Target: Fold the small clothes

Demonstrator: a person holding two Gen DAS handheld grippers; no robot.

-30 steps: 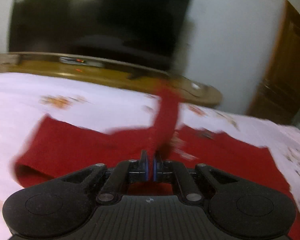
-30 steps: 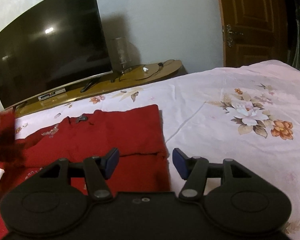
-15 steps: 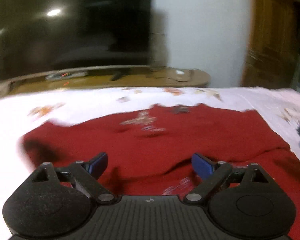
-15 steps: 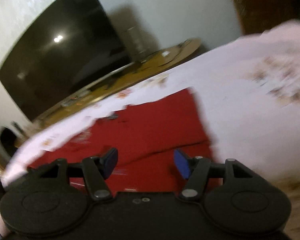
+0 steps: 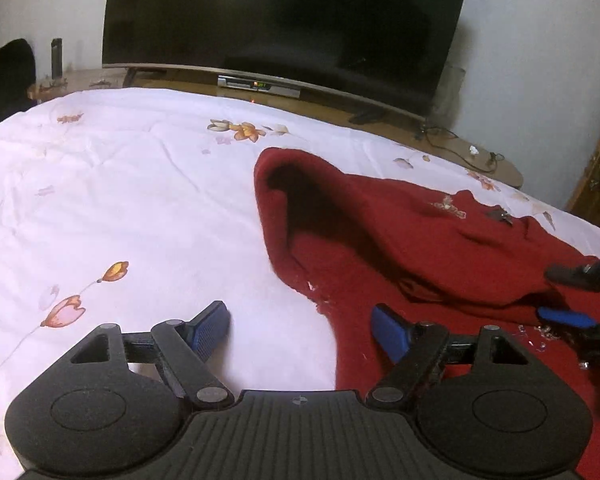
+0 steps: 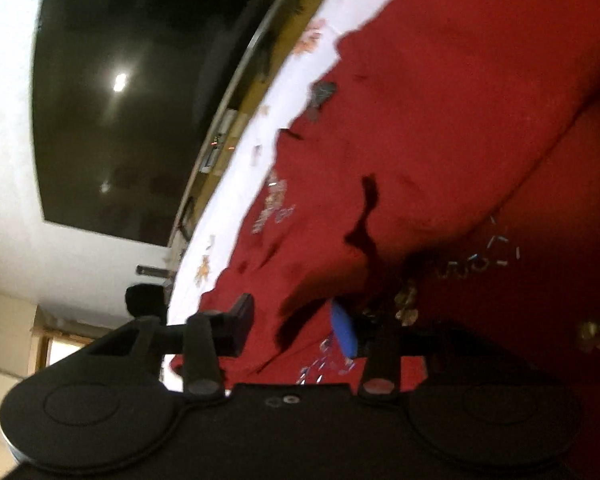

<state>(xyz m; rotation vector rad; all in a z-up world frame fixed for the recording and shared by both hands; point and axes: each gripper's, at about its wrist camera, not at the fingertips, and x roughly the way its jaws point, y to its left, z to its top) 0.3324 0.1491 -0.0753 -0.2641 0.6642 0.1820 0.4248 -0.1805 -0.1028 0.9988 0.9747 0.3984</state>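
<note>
A: On the bed (image 5: 132, 184), right of centre: red top (image 5: 440, 240), partly folded, one flap arched up with a dark hollow under it. Where are the grippers?

B: L gripper (image 5: 300, 332) low at the top's near-left edge, jaws spread wide but narrowing; one pad over bare sheet, the other over red cloth, nothing pinched. R gripper (image 6: 296, 326), rolled sideways, at the front edge of the flap; jaws closing w/ a fold of cloth between them. Blur hides whether the pads press yet.

A: Risks?

B: Judgement only: (1) R jaws may catch just the upper layer or too thin a bite, so the flap slips when pulled. (2) L closes half on sheet, dragging bedding w/ the top. (3) The arched flap could collapse crooked, leaving a skewed crease.

A: Sequins near the R pad?

B: Loose-looking bits; could snag.
</note>
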